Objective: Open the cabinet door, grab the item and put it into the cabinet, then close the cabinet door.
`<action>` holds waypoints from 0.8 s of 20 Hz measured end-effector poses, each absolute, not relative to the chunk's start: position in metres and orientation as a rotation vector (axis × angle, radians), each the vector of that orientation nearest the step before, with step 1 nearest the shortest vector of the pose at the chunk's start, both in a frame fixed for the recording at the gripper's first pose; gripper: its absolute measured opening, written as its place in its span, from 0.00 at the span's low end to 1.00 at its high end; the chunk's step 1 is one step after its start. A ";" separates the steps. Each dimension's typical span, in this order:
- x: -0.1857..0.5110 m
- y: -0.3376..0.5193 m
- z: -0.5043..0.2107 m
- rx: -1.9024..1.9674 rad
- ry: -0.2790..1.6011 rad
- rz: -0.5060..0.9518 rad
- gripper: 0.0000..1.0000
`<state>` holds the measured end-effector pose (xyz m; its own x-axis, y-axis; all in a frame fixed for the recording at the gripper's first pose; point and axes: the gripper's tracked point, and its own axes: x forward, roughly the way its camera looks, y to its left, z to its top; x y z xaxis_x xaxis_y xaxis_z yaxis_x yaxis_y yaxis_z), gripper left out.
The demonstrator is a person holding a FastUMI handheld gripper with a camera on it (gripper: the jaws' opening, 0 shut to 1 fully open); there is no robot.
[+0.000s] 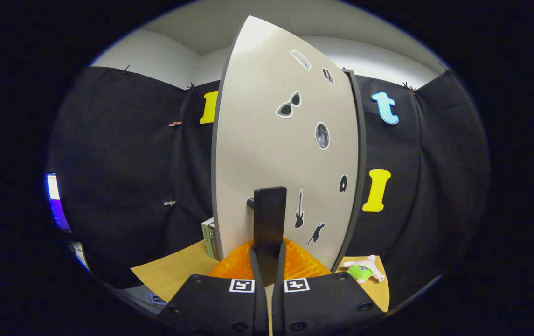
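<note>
- While the gripper (267, 261) faces the cabinet, its fingers (253, 266) stand narrow, drawn in on either side of the door's dark handle (270, 219); both appear to press on its lower end, though the contact itself is hard to make out.
- The handle is an upright bar rising from between the fingertips, fixed by a short peg to the door (267, 154).
- The door is a pale panel with a dark edge, standing just ahead of the fingers and swung partly out, so it is seen at a slant and blocks what lies behind it.
- Stickers (288, 104) dot its face: sunglasses, a moon, a guitar, a cat and a few smaller ones.
- Right of the fingers, near the door's lower edge, a small plush toy (364, 269) in pink and green lies on the table (173, 273), apart from the gripper.
- Left of the fingers, beyond the door's near edge, a couple of books (209, 238) stand upright on the table.
- The table is a tan wooden top.
- Black cloth (122, 163) hangs all round as the booth's wall, pinned with clips, and white wall and ceiling show above it.
- Far off to the left a lit screen (56, 200) glows.
</note>
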<state>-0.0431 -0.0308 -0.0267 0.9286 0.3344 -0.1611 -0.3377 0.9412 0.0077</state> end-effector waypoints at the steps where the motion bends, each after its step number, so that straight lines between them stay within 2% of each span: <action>1: -0.046 -0.038 -0.025 -0.029 0.159 0.339 0.08; 16: -0.057 -0.120 -0.022 0.000 0.136 0.203 0.07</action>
